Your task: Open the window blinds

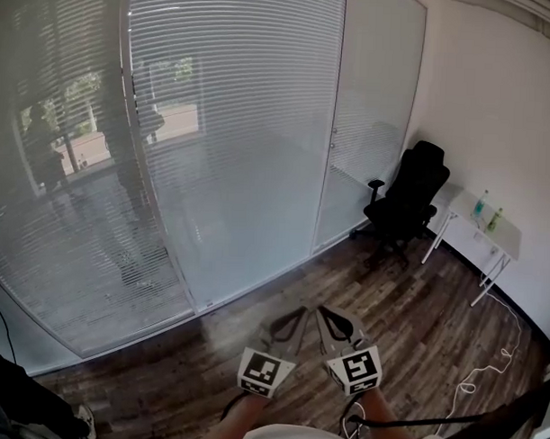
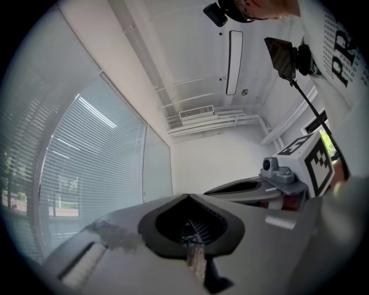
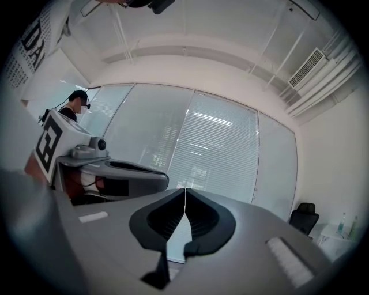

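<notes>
White slatted window blinds (image 1: 233, 123) hang behind the glass wall panels and fill most of the head view; the slats lie nearly flat, and trees outside show through at the left. Both grippers are held low and close together in front of the person, well short of the glass. My left gripper (image 1: 297, 316) is shut with nothing in it, its jaw tips meeting (image 2: 187, 196). Right beside it, my right gripper (image 1: 329, 313) is also shut and empty (image 3: 185, 190). The blinds (image 3: 213, 150) lie straight ahead of the right gripper and to the left of the left one (image 2: 86, 155).
A black office chair (image 1: 406, 196) stands in the right corner next to a small white table (image 1: 504, 238) with bottles. A white cable (image 1: 486, 365) trails over the wood floor at the right. A glass door panel with a handle (image 1: 333, 135) is right of the blinds.
</notes>
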`<act>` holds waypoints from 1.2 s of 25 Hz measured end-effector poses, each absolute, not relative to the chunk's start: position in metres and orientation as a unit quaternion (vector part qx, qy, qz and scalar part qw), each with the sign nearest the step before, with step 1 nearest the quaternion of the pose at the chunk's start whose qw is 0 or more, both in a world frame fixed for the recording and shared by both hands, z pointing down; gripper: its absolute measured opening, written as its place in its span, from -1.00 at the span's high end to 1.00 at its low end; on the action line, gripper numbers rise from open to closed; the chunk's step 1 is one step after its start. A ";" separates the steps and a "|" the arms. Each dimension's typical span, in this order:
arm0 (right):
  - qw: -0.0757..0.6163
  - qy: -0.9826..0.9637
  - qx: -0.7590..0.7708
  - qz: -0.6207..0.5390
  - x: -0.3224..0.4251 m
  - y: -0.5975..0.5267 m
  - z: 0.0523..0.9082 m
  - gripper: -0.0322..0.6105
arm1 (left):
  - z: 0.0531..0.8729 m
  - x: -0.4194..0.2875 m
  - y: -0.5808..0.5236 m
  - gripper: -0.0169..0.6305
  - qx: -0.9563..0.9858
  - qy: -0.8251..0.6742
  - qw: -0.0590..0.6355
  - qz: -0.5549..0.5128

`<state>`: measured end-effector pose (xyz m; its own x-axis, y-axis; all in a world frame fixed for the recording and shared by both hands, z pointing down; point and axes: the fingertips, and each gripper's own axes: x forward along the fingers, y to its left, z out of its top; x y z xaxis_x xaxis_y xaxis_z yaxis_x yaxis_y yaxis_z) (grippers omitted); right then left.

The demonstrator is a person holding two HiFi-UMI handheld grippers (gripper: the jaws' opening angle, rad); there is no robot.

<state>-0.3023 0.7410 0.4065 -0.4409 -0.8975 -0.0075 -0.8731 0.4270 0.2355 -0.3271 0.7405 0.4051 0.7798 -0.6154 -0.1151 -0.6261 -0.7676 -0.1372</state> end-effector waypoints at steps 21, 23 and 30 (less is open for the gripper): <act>0.078 -0.830 0.541 -0.107 -0.313 0.737 0.405 0.86 | 0.404 -0.345 0.743 0.98 -0.947 0.313 0.067 0.040; 0.076 -0.830 0.542 -0.110 -0.304 0.734 0.403 0.86 | 0.406 -0.337 0.740 0.98 -0.947 0.312 0.064 0.040; 0.082 -0.833 0.532 -0.130 -0.274 0.703 0.405 0.83 | 0.411 -0.307 0.707 0.98 -0.945 0.318 0.058 0.048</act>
